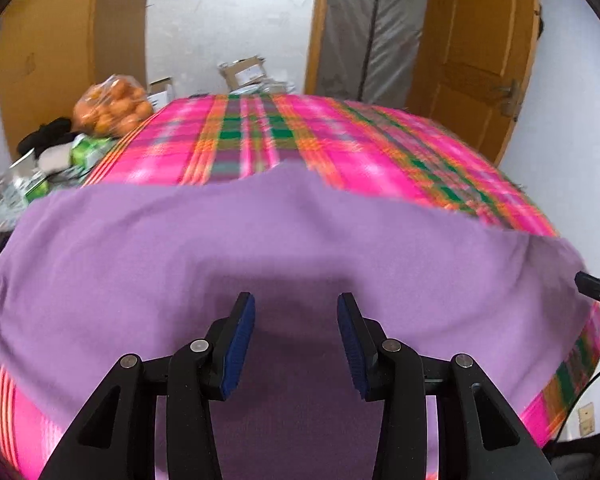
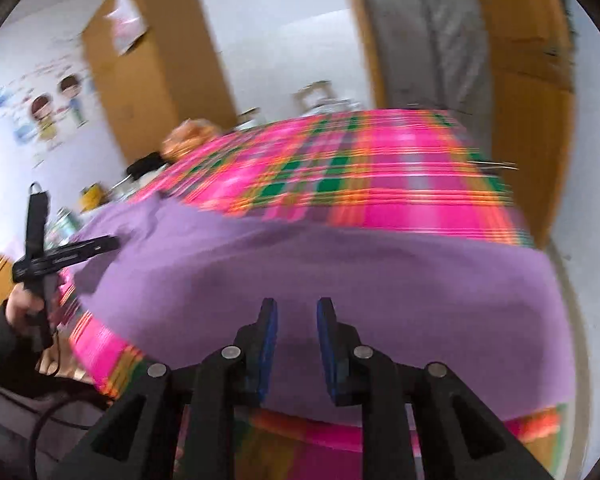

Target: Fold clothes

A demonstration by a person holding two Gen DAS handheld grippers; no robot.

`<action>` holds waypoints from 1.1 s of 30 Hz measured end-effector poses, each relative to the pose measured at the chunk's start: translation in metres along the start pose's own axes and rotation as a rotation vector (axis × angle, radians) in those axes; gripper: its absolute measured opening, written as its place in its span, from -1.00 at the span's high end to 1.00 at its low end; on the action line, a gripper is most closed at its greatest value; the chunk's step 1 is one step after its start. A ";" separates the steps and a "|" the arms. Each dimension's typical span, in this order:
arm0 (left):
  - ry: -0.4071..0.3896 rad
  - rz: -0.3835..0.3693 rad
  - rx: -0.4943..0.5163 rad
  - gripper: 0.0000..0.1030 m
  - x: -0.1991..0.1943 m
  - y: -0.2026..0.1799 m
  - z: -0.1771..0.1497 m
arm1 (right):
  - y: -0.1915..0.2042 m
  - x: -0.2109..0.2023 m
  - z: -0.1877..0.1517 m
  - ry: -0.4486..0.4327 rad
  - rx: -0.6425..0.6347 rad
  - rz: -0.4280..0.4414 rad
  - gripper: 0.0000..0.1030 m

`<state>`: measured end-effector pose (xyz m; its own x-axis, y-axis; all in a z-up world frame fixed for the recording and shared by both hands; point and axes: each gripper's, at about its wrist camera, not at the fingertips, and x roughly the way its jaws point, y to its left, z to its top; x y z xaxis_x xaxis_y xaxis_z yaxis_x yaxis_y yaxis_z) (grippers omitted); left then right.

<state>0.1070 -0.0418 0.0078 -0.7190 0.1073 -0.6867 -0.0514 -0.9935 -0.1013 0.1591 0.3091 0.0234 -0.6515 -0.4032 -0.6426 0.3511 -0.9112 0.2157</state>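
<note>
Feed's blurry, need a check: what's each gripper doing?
Left gripper: open, empty, over the purple cloth.
Right gripper: open, narrower gap, nothing held.

I am looking at a plain lilac-purple garment (image 1: 284, 240), with no print on it that I can make out. Under it, the bedcover (image 1: 380, 148) is showing a loud plaid: hot pink ground crossed by green, orange and whitish bands, with thin orange stripes running along its edge. My left gripper (image 1: 296, 312) is showing black arms and dark blue pads, and the right gripper (image 2: 297, 320) is wearing the same black and blue. Beyond the bed, a clear bag of oranges (image 1: 114, 106) is glowing orange. The door (image 1: 472, 52) is showing a honey-brown wood tone. Cartoon wall stickers (image 2: 56, 112) are showing faint blue, yellow and brown.
</note>
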 end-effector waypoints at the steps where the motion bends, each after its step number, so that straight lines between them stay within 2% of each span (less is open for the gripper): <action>1: -0.006 0.008 -0.015 0.14 -0.004 0.007 -0.004 | 0.005 0.005 0.000 0.014 -0.013 -0.005 0.59; 3: -0.025 0.029 -0.042 0.14 -0.012 0.021 -0.009 | 0.016 0.010 0.002 0.024 -0.034 0.007 0.55; 8: -0.044 0.158 -0.134 0.14 -0.023 0.066 -0.019 | 0.056 0.019 0.012 -0.024 -0.085 0.104 0.49; 11: -0.056 0.192 -0.170 0.14 -0.028 0.084 -0.022 | 0.079 0.043 0.013 0.021 -0.103 0.123 0.48; 12: -0.061 0.202 -0.180 0.14 -0.030 0.089 -0.023 | 0.086 0.053 0.012 0.060 -0.103 0.132 0.41; 15: -0.076 0.228 -0.210 0.14 -0.036 0.105 -0.024 | 0.097 0.062 0.016 0.052 -0.118 0.136 0.25; 21: -0.107 0.229 -0.248 0.14 -0.035 0.123 -0.015 | 0.127 0.079 0.039 0.054 -0.165 0.137 0.25; 23: -0.108 0.225 -0.246 0.14 -0.030 0.124 -0.008 | 0.139 0.091 0.051 0.072 -0.175 0.144 0.37; 24: -0.108 0.222 -0.247 0.14 -0.028 0.125 -0.005 | 0.144 0.099 0.057 0.087 -0.176 0.150 0.52; 25: -0.104 0.221 -0.248 0.14 -0.025 0.125 -0.002 | 0.149 0.107 0.063 0.102 -0.177 0.155 0.57; 33: -0.078 0.186 -0.256 0.14 -0.014 0.135 -0.002 | 0.178 0.162 0.109 0.136 -0.240 0.120 0.55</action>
<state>0.1117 -0.1778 0.0019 -0.7515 -0.0884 -0.6538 0.2545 -0.9531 -0.1636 0.0425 0.0721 0.0381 -0.5054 -0.4766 -0.7193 0.5797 -0.8050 0.1261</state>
